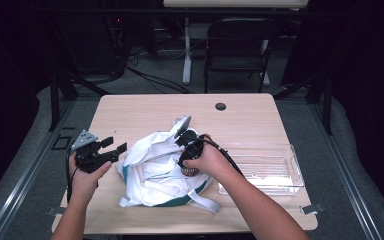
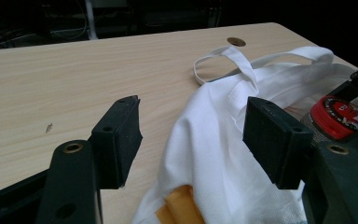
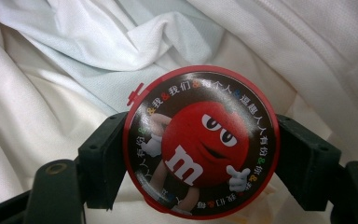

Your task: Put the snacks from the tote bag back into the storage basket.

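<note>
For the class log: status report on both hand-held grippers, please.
Left hand-held gripper open beside white bag. Right hand-held gripper shut on candy jar. Nothing blocking.

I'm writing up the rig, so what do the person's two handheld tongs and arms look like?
Both tongs are black with two blocky, flat-faced jaws. The left tongs carry a grey three-cornered plate; so do the right tongs, which trail a black cable. The jaw arms show brass-ringed screw holes. No sleeves reach the forearms.

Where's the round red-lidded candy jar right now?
The red-lidded candy jar is clamped in the right gripper, over the white cloth bag at mid-table, left of the clear plastic tray.
</note>
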Tool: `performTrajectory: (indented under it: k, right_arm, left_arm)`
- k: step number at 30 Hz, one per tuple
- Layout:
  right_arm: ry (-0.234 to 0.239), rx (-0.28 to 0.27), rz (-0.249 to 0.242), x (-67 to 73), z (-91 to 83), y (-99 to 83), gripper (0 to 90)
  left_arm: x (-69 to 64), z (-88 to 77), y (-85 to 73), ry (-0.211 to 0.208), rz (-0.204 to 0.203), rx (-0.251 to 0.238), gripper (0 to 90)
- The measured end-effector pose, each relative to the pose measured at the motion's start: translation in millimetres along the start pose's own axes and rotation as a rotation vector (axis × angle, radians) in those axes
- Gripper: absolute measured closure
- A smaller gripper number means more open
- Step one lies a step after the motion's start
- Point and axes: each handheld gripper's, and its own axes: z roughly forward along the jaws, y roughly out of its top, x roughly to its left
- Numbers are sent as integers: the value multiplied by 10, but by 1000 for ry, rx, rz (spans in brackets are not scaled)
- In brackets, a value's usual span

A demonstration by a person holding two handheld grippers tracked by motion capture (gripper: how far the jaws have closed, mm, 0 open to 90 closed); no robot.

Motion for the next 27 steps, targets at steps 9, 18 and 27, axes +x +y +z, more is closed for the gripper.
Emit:
performTrajectory:
  k: [9,18,27]
  right_arm:
    - [-21,-36,-21,85,-164,35,255]
    - [-50,-62,-47,172,-368,93,255]
    - [-64,-63,-63,200,-600,168,256]
  left_arm:
    - [0,-7,2,2,-2,0,366]
    - [-3,-11,4,0,-2,-2,367]
    - [2,-16,6,2,-1,5,367]
